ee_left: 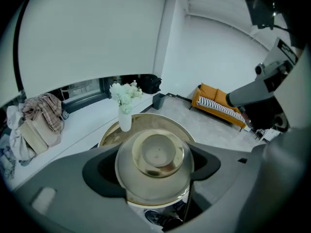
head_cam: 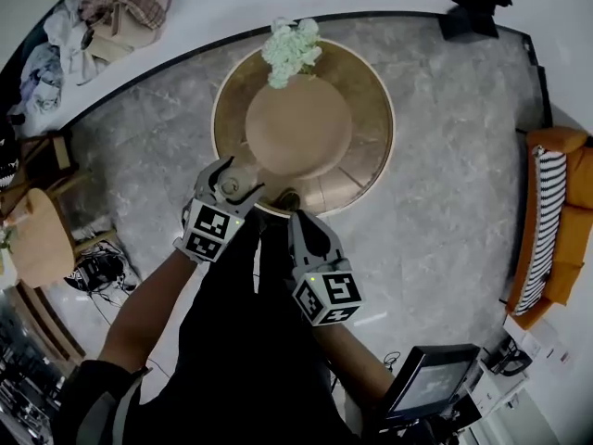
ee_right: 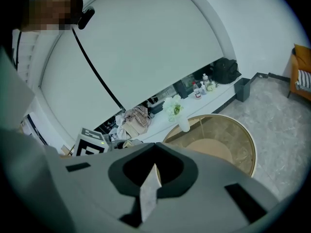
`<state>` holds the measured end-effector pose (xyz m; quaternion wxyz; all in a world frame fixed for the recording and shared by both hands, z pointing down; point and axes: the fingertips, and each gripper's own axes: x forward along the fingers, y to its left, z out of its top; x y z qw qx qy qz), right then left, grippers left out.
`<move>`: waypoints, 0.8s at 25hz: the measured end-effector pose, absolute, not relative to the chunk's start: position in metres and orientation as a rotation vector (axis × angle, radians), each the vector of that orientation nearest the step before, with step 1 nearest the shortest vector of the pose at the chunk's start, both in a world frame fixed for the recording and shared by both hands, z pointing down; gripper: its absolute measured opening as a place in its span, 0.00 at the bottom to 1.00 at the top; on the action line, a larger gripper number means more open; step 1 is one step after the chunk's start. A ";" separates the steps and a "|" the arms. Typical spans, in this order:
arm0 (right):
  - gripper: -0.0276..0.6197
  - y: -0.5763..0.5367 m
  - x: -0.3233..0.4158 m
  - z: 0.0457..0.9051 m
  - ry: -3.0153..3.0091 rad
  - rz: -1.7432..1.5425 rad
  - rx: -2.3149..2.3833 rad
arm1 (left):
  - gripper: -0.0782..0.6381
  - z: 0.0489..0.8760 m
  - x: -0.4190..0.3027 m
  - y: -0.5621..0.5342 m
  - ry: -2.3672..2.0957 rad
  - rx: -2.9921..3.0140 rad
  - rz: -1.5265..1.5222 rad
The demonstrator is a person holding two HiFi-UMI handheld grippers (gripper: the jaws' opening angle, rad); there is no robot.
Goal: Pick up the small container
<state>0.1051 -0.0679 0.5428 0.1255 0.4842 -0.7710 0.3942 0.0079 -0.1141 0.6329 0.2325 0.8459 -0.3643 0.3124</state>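
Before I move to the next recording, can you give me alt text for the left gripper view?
The jaws sit against both sides of a small round container with a gold lid, seen from above. Behind it is a round gold-rimmed table holding a white vase of pale flowers, with an orange sofa further right.

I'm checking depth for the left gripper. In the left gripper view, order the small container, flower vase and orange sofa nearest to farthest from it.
1. The small container: between the fingers of the left gripper.
2. The flower vase: far edge of the round table, left.
3. The orange sofa: beyond the table, right.
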 end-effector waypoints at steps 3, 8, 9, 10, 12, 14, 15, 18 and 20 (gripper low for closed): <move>0.05 -0.074 0.106 0.528 -2.265 1.124 1.432 | 0.58 0.607 0.005 -0.114 -1.030 2.315 0.795; 0.05 -0.078 0.107 0.503 -2.283 1.074 1.442 | 0.58 0.571 -0.005 -0.110 -1.078 2.304 0.806; 0.05 -0.076 0.106 0.499 -2.283 1.067 1.437 | 0.58 0.563 -0.007 -0.106 -1.083 2.294 0.809; 0.05 -0.073 0.105 0.494 -2.286 1.061 1.433 | 0.58 0.555 -0.010 -0.101 -1.088 2.282 0.804; 0.05 -0.068 0.101 0.483 -2.299 1.050 1.422 | 0.58 0.537 -0.015 -0.094 -1.100 2.263 0.770; 0.05 -0.066 0.098 0.472 -2.321 1.035 1.410 | 0.58 0.518 -0.018 -0.089 -1.109 2.261 0.733; 0.05 -0.066 0.096 0.467 -2.332 1.027 1.404 | 0.58 0.509 -0.019 -0.086 -1.110 2.264 0.719; 0.05 -0.065 0.094 0.454 -2.361 0.994 1.388 | 0.58 0.485 -0.021 -0.075 -1.110 2.271 0.686; 0.05 -0.067 0.095 0.446 -2.373 0.973 1.392 | 0.58 0.472 -0.024 -0.067 -1.113 2.264 0.659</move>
